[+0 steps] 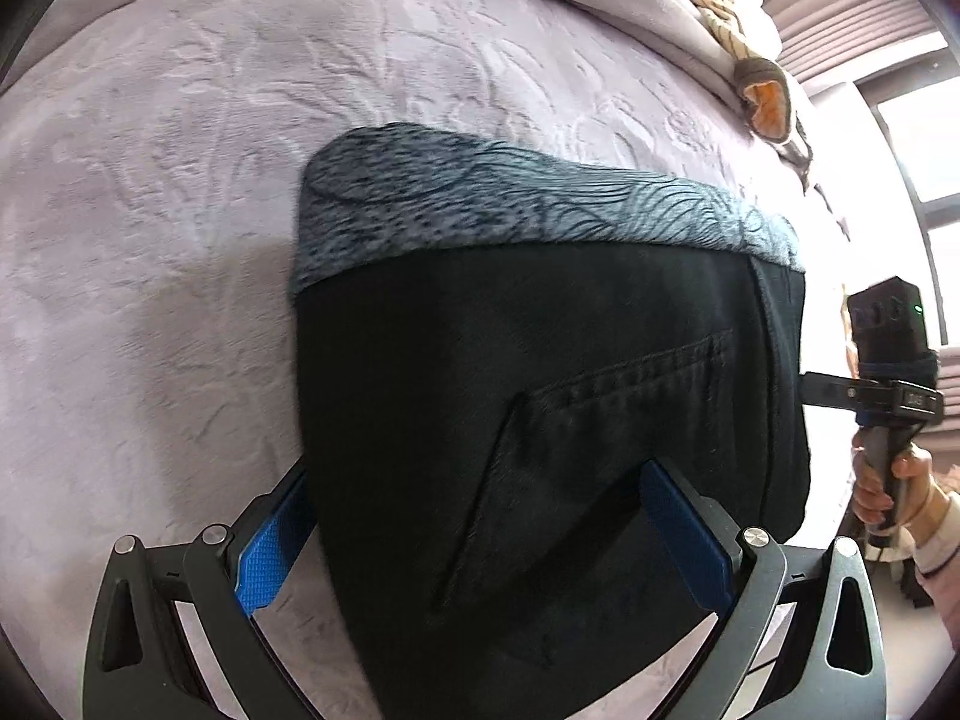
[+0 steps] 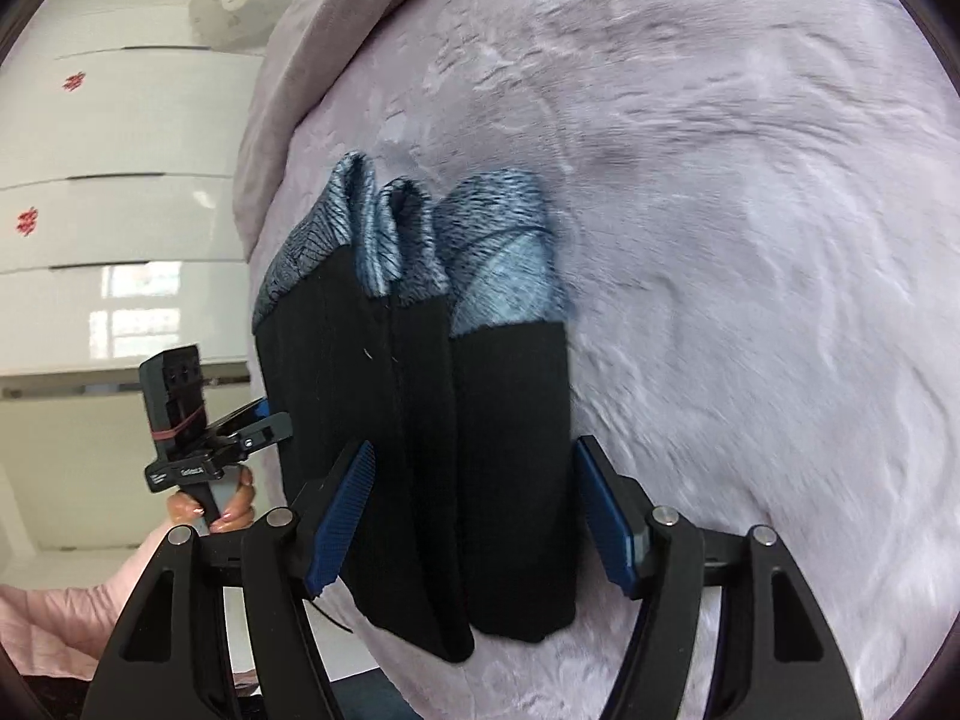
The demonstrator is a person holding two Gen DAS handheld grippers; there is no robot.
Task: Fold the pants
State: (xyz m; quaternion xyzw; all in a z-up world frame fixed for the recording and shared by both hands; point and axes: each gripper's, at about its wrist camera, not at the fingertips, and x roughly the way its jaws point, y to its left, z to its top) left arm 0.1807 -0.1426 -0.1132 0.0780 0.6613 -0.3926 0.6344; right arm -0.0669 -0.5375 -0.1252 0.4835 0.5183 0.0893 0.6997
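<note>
The black pants (image 1: 540, 420) lay on a bed covered by a pale lilac plush blanket (image 1: 180, 240) with an embossed leaf pattern; their grey-blue fleecy lining (image 1: 510, 204) showed turned out at the far edge. The left gripper (image 1: 486, 534) had its blue-padded fingers (image 1: 270, 558) spread wide on either side of the fabric near a stitched pocket, clamping nothing. The right gripper (image 2: 474, 516) likewise stood open, its fingers (image 2: 342, 516) straddling the folded legs (image 2: 510, 480). A striped brown cloth (image 1: 720, 12) lay at the bed's far corner beside a bright window (image 1: 924, 138). Glossy white cabinet fronts (image 2: 132, 150) with small red marks stood beyond the bed's other side
</note>
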